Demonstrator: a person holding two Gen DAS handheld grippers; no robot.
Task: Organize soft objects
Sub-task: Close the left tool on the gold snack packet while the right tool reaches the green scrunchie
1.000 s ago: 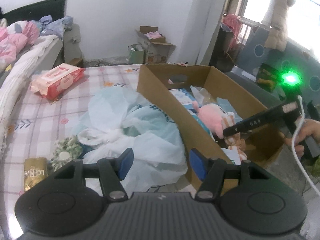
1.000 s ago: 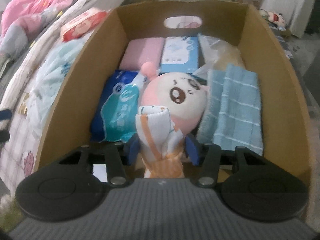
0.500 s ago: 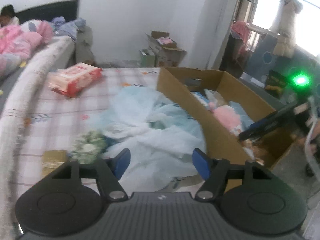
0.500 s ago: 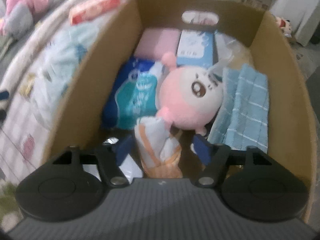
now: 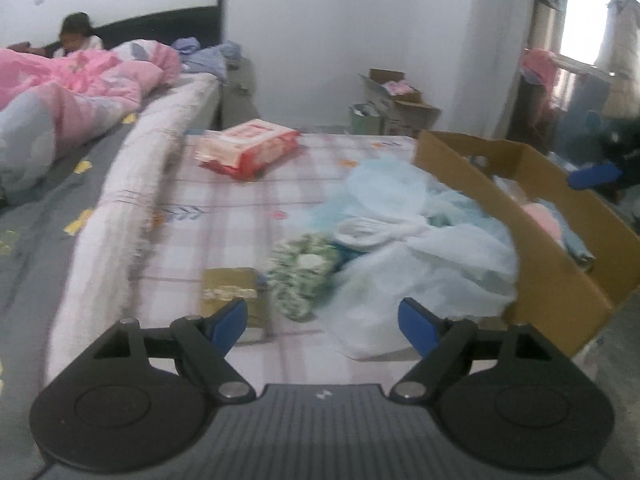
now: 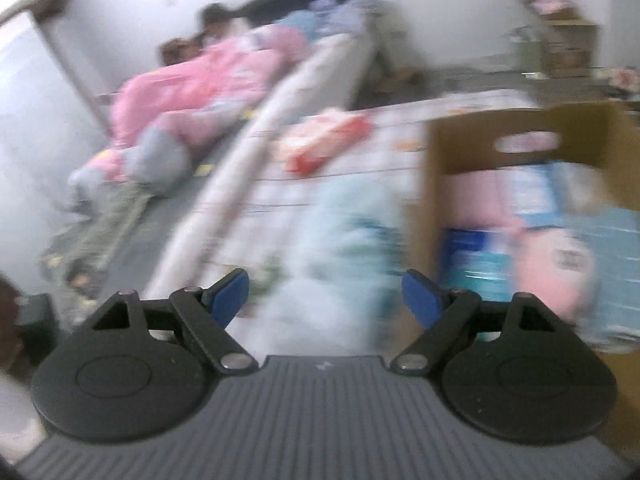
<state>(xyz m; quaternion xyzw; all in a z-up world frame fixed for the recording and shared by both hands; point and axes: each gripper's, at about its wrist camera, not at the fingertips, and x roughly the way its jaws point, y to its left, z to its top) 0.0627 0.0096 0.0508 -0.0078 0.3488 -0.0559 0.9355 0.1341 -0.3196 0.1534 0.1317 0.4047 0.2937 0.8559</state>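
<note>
Both jaws just opened wide — left gripper (image 5: 322, 322), right gripper (image 6: 325, 293) — nothing between

The left gripper (image 5: 322, 322), black-framed with blue-padded fingertips (image 5: 229, 321), has just been opening its jaws, which stand wide apart with nothing between them, angled downward. The right gripper (image 6: 325, 296), of the same black build with blue pads (image 6: 421, 298), has likewise just been opening; its jaws are spread wide and empty, tilted downward too.

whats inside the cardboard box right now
Inside the cardboard box: a pink plush toy, blue packets, a blue towel, a pink pack. Anything beneath them is hidden.
</note>
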